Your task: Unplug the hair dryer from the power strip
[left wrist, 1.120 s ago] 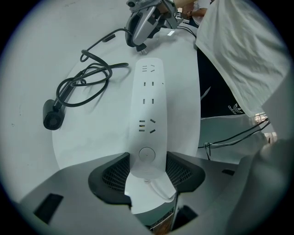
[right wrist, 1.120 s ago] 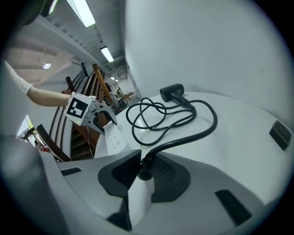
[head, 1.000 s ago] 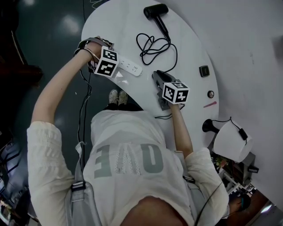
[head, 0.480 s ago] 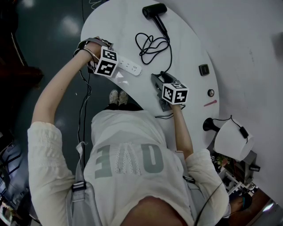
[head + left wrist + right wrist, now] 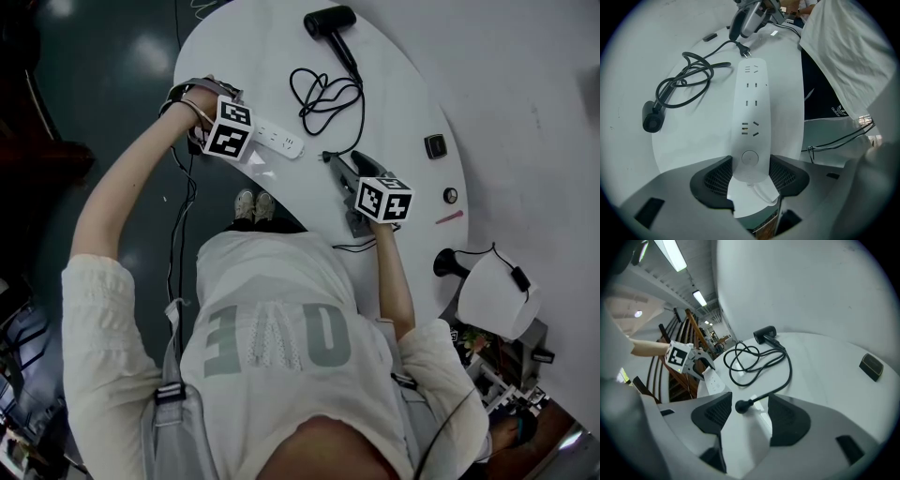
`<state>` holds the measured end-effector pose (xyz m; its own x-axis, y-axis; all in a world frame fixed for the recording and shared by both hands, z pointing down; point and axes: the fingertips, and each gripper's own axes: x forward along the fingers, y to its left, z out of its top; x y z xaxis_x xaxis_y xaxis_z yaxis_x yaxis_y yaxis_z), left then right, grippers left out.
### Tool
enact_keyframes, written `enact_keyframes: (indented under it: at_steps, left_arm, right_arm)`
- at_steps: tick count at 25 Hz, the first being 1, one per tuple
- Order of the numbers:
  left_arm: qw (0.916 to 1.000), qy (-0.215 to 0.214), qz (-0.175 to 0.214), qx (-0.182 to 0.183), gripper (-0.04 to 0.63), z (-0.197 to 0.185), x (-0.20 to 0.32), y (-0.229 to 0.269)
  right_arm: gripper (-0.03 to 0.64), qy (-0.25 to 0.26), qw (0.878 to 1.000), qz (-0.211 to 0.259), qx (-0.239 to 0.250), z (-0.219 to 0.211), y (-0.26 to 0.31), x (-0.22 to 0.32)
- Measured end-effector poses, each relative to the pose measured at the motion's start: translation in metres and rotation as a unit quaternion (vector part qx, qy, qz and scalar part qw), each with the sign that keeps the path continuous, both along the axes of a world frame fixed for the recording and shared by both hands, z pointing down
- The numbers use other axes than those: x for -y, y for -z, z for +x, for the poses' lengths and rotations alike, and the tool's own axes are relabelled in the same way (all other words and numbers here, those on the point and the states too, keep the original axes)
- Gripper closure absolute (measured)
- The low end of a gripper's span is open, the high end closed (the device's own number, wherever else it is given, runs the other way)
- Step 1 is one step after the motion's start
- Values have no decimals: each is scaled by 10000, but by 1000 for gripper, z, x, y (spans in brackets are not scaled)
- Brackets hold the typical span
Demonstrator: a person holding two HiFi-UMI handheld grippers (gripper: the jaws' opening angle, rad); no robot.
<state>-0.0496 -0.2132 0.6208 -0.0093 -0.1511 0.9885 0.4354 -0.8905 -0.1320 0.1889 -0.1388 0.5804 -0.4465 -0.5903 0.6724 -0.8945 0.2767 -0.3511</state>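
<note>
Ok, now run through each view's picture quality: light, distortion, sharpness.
Head view: dim, the white table bright against a dark floor that reflects soft light spots. Left gripper view: strong fisheye with black corners, the power strip sharp and evenly lit. Right gripper view: same fisheye bend, ceiling lamps glaring at upper left, the plug sharp.

left gripper [image 5: 750, 177]: fingers [image 5: 715, 180] pressed on both sides of the power strip's near end
power strip [image 5: 751, 108]: white, flat on counter, runs away from camera; round button sits between the fingers
plug [image 5: 744, 50]: black, on counter just past strip's far end, out of the sockets, prongs toward strip
cord [image 5: 691, 77]: black, loose loops left of strip, joins plug and dryer
hair dryer [image 5: 652, 119]: black, on its side, far left, well apart from strip
counter [image 5: 698, 140]: white, curved edge at right
shirt [image 5: 843, 56]: white, person's, right of counter edge
</note>
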Motion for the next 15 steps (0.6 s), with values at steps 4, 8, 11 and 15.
enact_keyframes:
  at_steps: [4,8,11,15]
  left_arm:
    - [10000,-32,-76,3,345,-1,-1,1]
    - [9999,-66,-71,-79,345,-1,0,3]
    - [9999,-122,7,-39,345,0,0,5]
    - [9998,-77,120,-107,300,5,6,10]
  right_arm:
    - [385,-126,9986,495,163,-1,42,28]
    - [385,-133,9928,1081,496,-14,97,60]
    - [385,80,9878,1505,383,-27,129,76]
    - [385,519,9810,1868,16,-47,154,86]
